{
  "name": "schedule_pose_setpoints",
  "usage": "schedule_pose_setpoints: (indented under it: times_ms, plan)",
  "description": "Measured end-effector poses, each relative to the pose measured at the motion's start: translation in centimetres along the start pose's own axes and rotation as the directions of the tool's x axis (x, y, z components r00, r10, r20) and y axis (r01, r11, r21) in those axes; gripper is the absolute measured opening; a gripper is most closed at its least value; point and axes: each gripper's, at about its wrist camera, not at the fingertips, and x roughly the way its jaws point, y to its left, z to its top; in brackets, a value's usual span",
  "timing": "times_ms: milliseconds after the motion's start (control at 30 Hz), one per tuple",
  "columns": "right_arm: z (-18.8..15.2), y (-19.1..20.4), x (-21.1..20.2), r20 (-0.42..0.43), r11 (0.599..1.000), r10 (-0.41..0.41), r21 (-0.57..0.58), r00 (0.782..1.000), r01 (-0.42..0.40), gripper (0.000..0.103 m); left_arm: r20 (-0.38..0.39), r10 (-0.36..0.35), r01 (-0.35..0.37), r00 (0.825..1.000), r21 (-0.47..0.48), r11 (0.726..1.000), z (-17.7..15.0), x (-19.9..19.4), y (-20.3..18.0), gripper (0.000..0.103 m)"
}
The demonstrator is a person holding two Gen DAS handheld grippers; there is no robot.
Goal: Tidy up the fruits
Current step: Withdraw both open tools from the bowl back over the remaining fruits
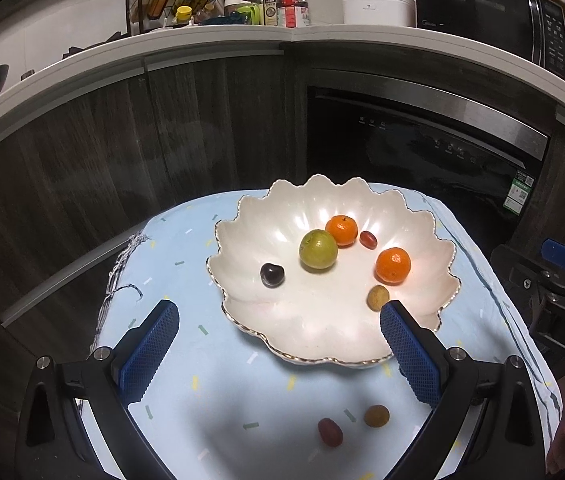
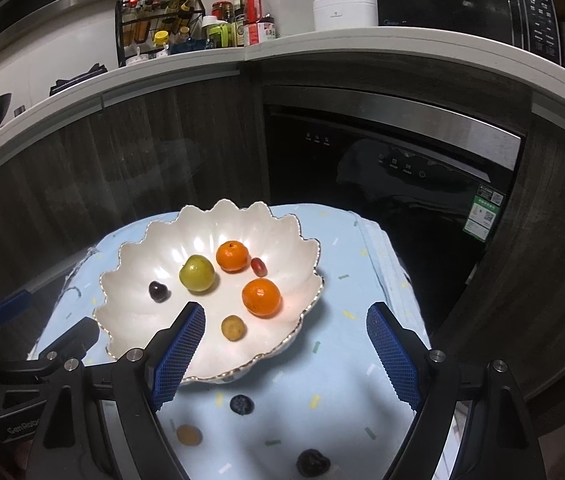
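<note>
Loosely, red grape [image 1: 330,432] lengthwise toward bowl [image 1: 242,312].

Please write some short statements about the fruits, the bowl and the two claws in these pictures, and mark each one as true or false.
1. Two oranges lie in the white bowl. True.
2. The left claw is shut on a fruit. False: it is open and holds nothing.
3. A blueberry lies on the blue cloth, outside the bowl. True.
4. The green fruit lies on the cloth. False: it is in the bowl.
5. The right claw is open. True.
</note>
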Motion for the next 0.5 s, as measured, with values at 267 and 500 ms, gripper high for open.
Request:
schedule_pose_setpoints:
  times_ms: [267, 500]
  plan:
    - [-0.7, -0.7, -1.3, 0.017, 1.000, -0.002, -0.008, 1.000, 0.002, 0.084, 0.009, -0.007, 0.007, 1.000, 0.018, 1.000, -1.2, -1.2, -0.8, 0.103]
    - [-1.8, -1.2, -1.6, 0.006, 1.000, -0.008, 0.001, 1.000, 0.008, 0.084, -0.005, -0.020, 0.020, 1.000, 0.033, 0.999, -2.3, -1.4, -1.4, 0.103]
